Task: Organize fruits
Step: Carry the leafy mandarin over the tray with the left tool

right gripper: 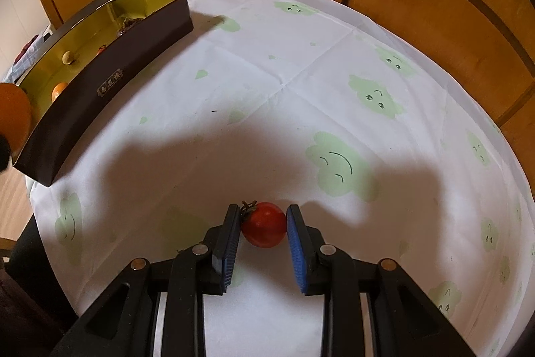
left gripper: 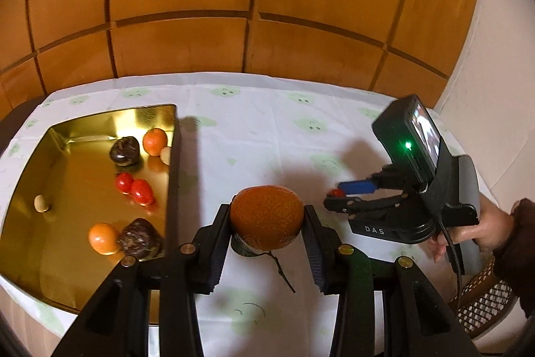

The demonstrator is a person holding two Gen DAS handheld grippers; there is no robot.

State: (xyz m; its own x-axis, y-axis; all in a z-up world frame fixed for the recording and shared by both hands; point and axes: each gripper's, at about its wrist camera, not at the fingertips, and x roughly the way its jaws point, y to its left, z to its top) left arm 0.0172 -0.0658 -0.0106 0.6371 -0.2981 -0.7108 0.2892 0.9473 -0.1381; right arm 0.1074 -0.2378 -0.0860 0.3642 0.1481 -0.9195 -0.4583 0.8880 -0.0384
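Orange mandarin (left gripper: pixel 266 216), clamped in left gripper (left gripper: pixel 266 223), just right of gold tin (left gripper: pixel 100 129), nearer of the two; cherry tomato (right gripper: pixel 264 224) between closed-in pads of right gripper (right gripper: pixel 264 228), over tablecloth (right gripper: pixel 301 72), tin well away to left

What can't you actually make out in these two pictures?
- Green object, left wrist view: mostly hidden beneath the large orange citrus fruit.
- Gold-lined rectangular tin, right wrist view: its dark side wall hides most fruit inside.
- Gold characters on that wall: too small to read.
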